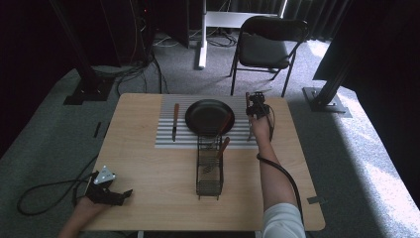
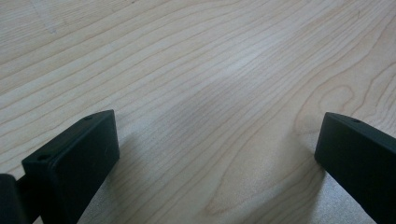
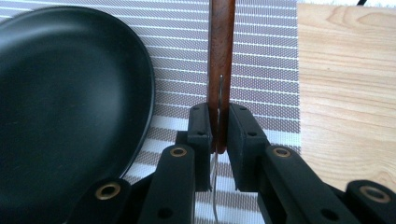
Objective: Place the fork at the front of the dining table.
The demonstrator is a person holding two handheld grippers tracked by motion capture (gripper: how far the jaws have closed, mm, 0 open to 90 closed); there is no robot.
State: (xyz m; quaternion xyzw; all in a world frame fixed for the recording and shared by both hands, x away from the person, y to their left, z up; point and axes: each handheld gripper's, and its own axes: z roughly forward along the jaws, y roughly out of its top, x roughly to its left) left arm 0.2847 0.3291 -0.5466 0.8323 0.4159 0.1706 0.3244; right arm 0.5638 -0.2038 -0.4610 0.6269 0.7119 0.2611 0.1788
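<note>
The right gripper has its fingers clamped on the brown wooden handle of a metal fork, holding it over the grey striped placemat just right of the round black plate, seemingly to lay it parallel to the plate as a place setting. A wooden-handled knife already lies left of the plate. The left gripper rests with fingers apart on the pale wooden surface, clear of the black wire utensil caddy, which holds more wooden-handled utensils.

black plate, grey-striped mat, brown handle
</note>
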